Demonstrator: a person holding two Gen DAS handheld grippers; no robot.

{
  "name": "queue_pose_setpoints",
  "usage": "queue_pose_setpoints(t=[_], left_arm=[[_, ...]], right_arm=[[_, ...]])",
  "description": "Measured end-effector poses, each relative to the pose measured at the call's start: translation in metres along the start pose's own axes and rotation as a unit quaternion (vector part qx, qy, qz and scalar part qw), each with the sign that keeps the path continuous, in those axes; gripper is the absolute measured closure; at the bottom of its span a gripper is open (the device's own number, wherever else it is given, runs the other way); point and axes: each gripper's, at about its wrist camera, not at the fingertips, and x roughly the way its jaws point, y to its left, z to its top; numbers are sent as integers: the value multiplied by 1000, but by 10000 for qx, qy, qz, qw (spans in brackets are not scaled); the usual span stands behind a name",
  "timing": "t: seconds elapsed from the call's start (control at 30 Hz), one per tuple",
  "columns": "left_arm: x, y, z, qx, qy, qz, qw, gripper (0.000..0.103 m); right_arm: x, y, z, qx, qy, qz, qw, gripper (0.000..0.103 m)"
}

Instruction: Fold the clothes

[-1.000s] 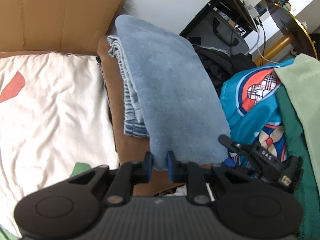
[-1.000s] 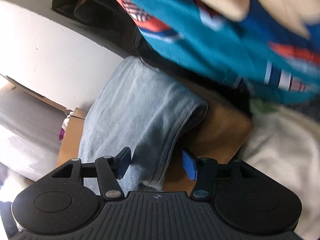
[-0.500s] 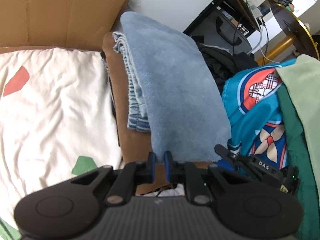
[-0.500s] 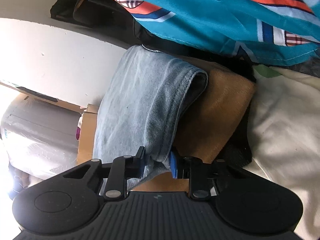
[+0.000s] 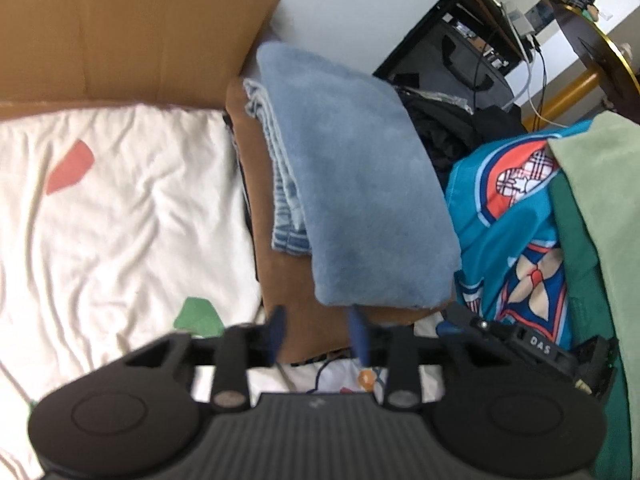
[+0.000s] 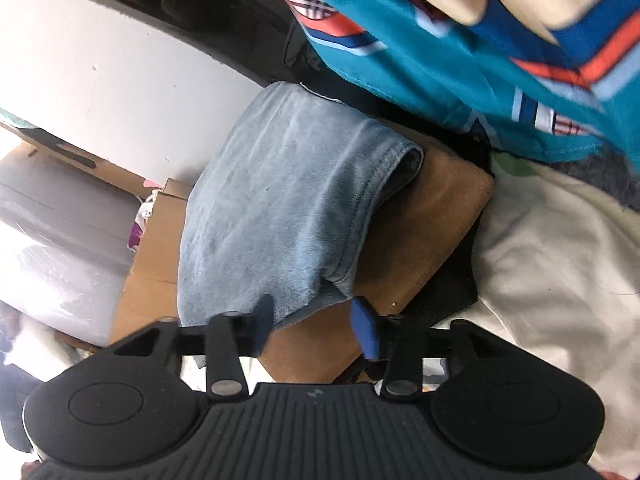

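Nearest the cameras, the left claw (image 5: 318, 334) and the right claw (image 6: 316, 326) are both opening, nothing pressed between their blue pads; the near hem of the folded blue garment (image 5: 360, 200) lies just beyond the fingertips of each. This garment rests atop folded jeans (image 5: 280, 184) on a brown folded piece (image 6: 420, 232), a stack on the white bed sheet (image 5: 120, 220). Risk: the released hem overhangs the brown layer, so a pad may catch it and drag the fold open or tip the stack. Farther off, the teal patterned cloth (image 5: 512, 216) crowds the stack's side, so a careless sweep could tangle the two.
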Motion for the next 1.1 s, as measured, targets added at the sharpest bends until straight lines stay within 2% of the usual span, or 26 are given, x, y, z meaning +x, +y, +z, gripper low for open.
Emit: queue_pose_setpoints(t=[0.03, 0.07, 0.1, 0.17, 0.23, 0.3, 0.4, 0.57, 0.73, 1.1], left_arm=[[-4, -1, 1, -6, -5, 108, 9999, 39], [-9, -3, 2, -18, -2, 220, 9998, 37], [-13, -4, 3, -30, 1, 331, 9994, 36], [-23, -4, 5, -108, 19, 451, 9989, 23], [-35, -5, 5, -122, -37, 573, 9983, 16], [-47, -6, 6, -127, -62, 651, 9978, 15], [-67, -7, 6, -170, -8, 727, 9972, 12], [-104, -10, 9, -172, 0, 973, 9951, 6], [-148, -14, 14, -341, -123, 1241, 9916, 4], [-249, -20, 14, -707, -479, 1480, 9853, 1]], right_arm=[[-2, 6, 1, -75, 25, -124, 9999, 49], [-6, 12, 3, -100, 35, -217, 9997, 46], [-9, 17, 4, -114, 36, -305, 9995, 37], [-16, 27, 7, -163, 33, -492, 9987, 28], [-22, 38, 10, -228, 34, -649, 9976, 17], [-26, 49, 14, -367, 138, -807, 9960, 13], [-30, 65, 20, -533, 426, -1069, 9919, 10], [-47, 93, 29, -611, 528, -1332, 9878, 5], [-67, 123, 33, -706, 636, -1447, 9849, 4], [-111, 189, 33, -999, 653, -1496, 9815, 4]])
